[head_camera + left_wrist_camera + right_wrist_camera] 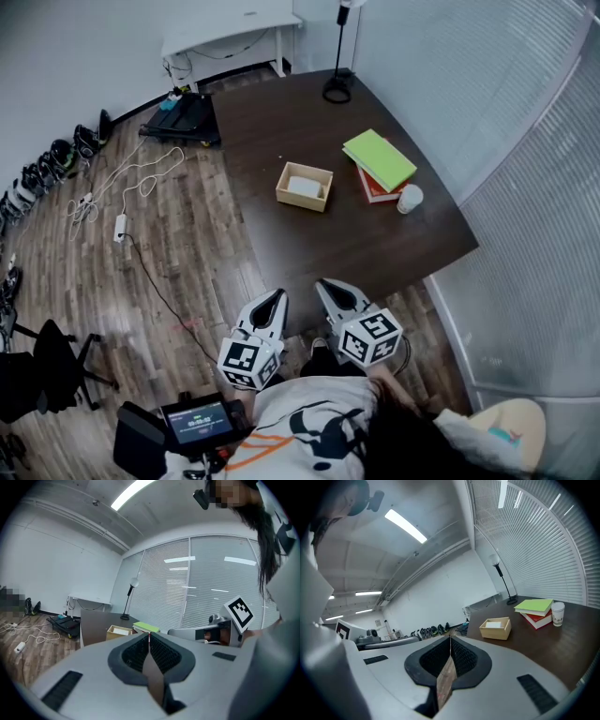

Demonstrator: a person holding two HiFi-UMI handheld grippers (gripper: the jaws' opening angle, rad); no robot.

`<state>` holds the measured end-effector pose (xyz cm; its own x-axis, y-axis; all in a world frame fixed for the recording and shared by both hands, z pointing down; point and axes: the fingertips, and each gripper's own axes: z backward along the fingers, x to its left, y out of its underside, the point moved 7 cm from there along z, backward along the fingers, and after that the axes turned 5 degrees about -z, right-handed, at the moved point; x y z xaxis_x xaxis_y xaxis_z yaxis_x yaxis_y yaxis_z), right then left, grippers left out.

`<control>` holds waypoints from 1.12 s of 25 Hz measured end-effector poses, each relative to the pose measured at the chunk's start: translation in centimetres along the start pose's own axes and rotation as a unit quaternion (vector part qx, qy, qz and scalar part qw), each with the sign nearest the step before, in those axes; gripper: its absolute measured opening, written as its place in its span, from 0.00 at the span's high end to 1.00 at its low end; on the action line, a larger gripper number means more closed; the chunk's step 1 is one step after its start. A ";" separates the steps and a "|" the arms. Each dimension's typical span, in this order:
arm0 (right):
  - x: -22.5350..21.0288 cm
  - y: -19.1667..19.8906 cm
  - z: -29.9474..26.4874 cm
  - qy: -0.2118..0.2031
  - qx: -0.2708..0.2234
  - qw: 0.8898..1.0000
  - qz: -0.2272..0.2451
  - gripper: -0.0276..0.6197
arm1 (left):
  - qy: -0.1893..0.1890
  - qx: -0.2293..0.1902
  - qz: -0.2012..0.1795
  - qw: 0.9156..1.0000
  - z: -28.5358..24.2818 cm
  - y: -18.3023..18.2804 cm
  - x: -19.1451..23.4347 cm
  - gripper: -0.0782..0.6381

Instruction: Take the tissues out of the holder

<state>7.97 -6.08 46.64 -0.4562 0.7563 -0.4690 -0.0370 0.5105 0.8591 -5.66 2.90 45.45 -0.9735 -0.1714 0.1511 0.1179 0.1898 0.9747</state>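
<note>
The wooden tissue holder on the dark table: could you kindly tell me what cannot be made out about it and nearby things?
- White tissues in the light wooden box holder: count hidden by its walls, too small in all views.
- Red book: cover hidden under the green book, head view.
- White paper cup: any print too small, right gripper view.

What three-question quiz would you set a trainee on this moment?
1. Where do the white tissues lie?
2. What rests on top of the red book? A) white paper cup B) flat green book C) black lamp
3. True or false: the fingers of the left gripper and the right gripper are closed together with nothing held.
Key: 1) inside the open wooden box holder; 2) B; 3) true.
</note>
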 end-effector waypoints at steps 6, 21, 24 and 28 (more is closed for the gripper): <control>-4.0 -1.3 0.6 -0.003 0.009 1.000 -0.004 0.94 | 0.002 0.013 0.001 1.000 -4.1 0.2 -2.0 0.89; -7.3 -0.9 0.1 -0.025 0.019 0.999 -0.037 0.94 | -0.026 0.045 -0.008 0.999 -5.1 0.7 -3.3 0.89; -7.6 -0.5 -0.2 -0.025 0.024 0.999 -0.042 0.94 | -0.030 0.050 -0.007 0.998 -5.0 1.1 -3.0 0.89; -7.8 -0.1 -0.4 -0.018 0.030 0.998 -0.044 0.94 | -0.022 0.050 -0.006 0.998 -5.8 1.0 -2.3 0.89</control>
<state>11.12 -12.22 50.26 -0.4203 0.7209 -0.5510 -0.0215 0.5992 0.8003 -2.14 -2.10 47.03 -0.9829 -0.1315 0.1291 0.0874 0.2845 0.9547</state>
